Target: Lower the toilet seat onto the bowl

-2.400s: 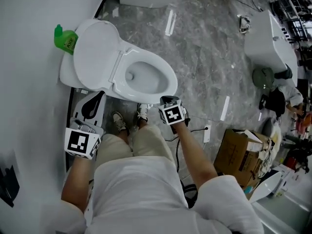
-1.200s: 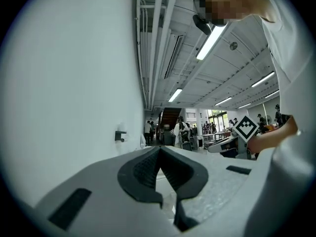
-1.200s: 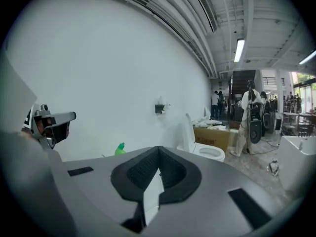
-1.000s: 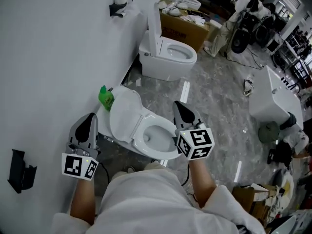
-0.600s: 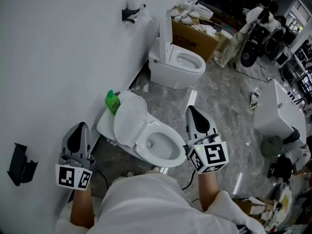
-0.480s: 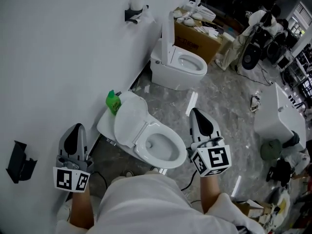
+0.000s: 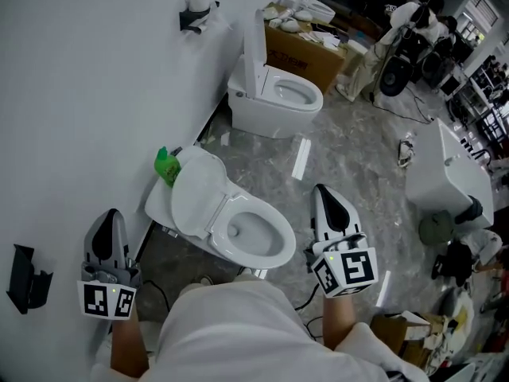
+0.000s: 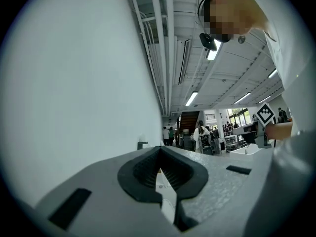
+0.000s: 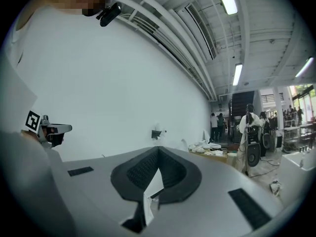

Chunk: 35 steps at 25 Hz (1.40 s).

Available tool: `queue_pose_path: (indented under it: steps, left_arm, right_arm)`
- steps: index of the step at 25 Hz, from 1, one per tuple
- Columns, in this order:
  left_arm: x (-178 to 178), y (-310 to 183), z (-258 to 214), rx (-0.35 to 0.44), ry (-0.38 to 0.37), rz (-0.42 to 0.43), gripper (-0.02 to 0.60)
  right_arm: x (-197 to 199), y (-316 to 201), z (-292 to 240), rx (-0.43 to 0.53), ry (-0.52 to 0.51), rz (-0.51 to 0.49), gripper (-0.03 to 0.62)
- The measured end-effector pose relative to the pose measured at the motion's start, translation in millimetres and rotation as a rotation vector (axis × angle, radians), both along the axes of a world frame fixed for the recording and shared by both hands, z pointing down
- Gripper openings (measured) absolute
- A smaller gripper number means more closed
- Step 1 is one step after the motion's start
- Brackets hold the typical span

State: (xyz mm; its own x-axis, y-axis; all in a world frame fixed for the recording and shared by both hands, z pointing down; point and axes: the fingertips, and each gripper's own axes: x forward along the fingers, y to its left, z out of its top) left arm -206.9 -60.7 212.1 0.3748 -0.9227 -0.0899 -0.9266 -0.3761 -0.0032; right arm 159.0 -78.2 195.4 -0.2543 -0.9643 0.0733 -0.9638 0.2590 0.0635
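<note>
The near white toilet (image 7: 238,237) stands by the wall, its bowl open. The oval seat and lid (image 7: 193,200) lean back towards the wall. I cannot tell the seat from the lid. My left gripper (image 7: 109,215) is held at the lower left beside the wall, well clear of the toilet, jaws shut and empty. My right gripper (image 7: 323,191) hovers to the right of the bowl rim, not touching it, also shut and empty. In the left gripper view the tips of the left gripper (image 8: 159,150) meet. The right gripper (image 9: 158,150) shows the same in its own view.
A green bottle (image 7: 166,165) sits behind the near toilet. A second toilet (image 7: 274,94) with raised lid stands farther along the wall, next to a cardboard box (image 7: 308,50). A paper holder (image 7: 195,10) and a black bracket (image 7: 24,277) hang on the wall. A white basin (image 7: 445,173) stands at right.
Both grippers have come up from beside the legs and now point forward. Over the last second they drifted down and apart in the head view. Both stayed shut.
</note>
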Motion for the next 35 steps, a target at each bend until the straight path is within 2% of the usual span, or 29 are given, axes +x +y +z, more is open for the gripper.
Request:
queue_pose_path:
  steps: [7, 19, 35]
  left_arm:
    - [11.3, -1.7, 1.5, -0.006, 0.003, 0.019, 0.001]
    - [6.0, 2.6, 0.0, 0.006, 0.009, -0.012, 0.0]
    - [-12.6, 25.9, 1.1, 0.006, 0.035, -0.034, 0.0]
  right_arm:
    - [4.3, -2.1, -2.9, 0.003, 0.001, 0.0, -0.003]
    - [-8.4, -11.4, -6.4, 0.007, 0.002, -0.038, -0.003]
    - [-51.4, -6.6, -5.1, -0.016, 0.019, -0.119, -0.003]
